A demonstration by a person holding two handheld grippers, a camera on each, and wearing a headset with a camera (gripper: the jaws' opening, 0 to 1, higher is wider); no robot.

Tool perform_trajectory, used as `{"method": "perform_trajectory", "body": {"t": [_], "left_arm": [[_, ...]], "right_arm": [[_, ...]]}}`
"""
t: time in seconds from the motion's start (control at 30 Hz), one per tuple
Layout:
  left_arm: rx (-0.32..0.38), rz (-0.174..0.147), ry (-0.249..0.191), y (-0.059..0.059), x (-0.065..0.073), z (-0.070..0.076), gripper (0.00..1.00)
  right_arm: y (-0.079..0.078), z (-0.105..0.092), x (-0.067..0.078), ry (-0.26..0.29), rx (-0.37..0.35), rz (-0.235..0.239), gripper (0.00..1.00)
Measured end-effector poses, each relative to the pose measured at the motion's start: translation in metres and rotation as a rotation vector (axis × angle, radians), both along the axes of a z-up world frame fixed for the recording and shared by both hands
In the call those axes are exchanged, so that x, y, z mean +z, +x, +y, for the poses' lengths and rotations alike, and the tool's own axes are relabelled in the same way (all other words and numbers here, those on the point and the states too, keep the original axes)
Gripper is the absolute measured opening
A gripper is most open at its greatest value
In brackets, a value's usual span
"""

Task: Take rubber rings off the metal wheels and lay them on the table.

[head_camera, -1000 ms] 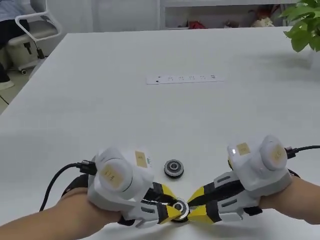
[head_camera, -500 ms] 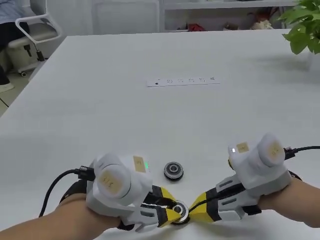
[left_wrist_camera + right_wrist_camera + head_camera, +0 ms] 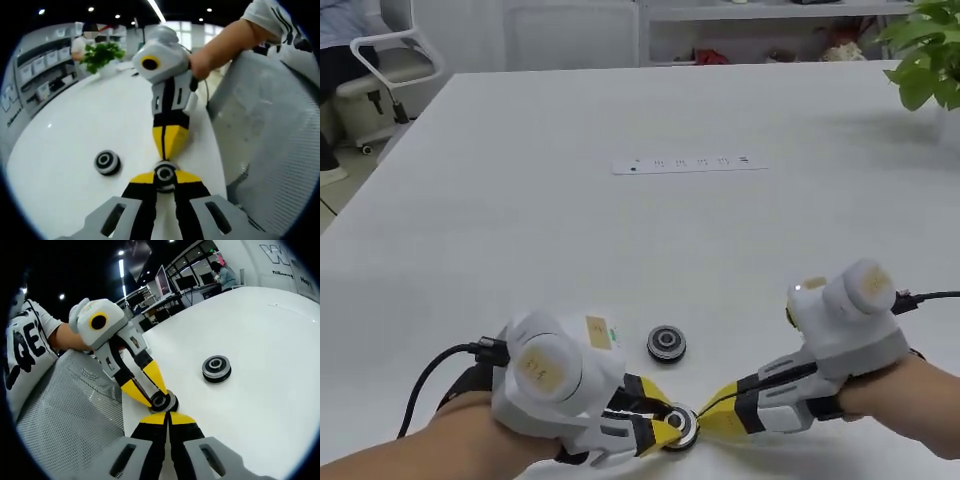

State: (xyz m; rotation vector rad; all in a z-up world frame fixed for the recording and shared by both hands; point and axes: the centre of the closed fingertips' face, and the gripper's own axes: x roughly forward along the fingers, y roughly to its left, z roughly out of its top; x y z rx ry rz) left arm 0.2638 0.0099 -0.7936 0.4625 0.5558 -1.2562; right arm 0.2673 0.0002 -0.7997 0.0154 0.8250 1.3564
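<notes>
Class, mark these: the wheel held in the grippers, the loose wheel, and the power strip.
held wheel (image 3: 165, 173), left gripper view, hub.
loose wheel (image 3: 666, 343), head view, hub.
power strip (image 3: 688, 163), head view, middle of top.

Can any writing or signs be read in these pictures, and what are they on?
"W", a large logo letter: wall.
Smaller line under the "W": too blurred.
"QE", part of bigger lettering: person's shirt.
Yellow label on the left hand-held gripper: too small to read.
Power strip markings: too small.
</notes>
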Motion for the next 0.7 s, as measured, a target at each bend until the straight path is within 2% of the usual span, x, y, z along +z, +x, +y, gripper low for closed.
{"method": "perform_trajectory", "body": {"t": [0.07, 0.13, 0.37, 0.7], "left_arm": [[0.0, -0.001, 0.001, 0.0, 0.0, 0.0, 0.13], [0.0, -0.003, 0.002, 0.0001, -0.0001, -0.0001, 0.13], [0.006, -0.013, 0.009, 0.0001, -0.0001, -0.0007, 0.12], [0.001, -0.016, 0.013, 0.0, -0.0003, -0.0007, 0.12]], "right_arm": [[0.0002, 0.0017, 0.0023, 0.016, -0.011, 0.013, 0.0], [-0.0001, 0.002, 0.0024, 0.012, -0.006, 0.008, 0.0], [0.0, 0.0033, 0.0041, 0.026, -0.029, 0.043, 0.0], [-0.0028, 0.0068, 0.0065, 0.028, -0.02, 0.05, 0.0]]}}
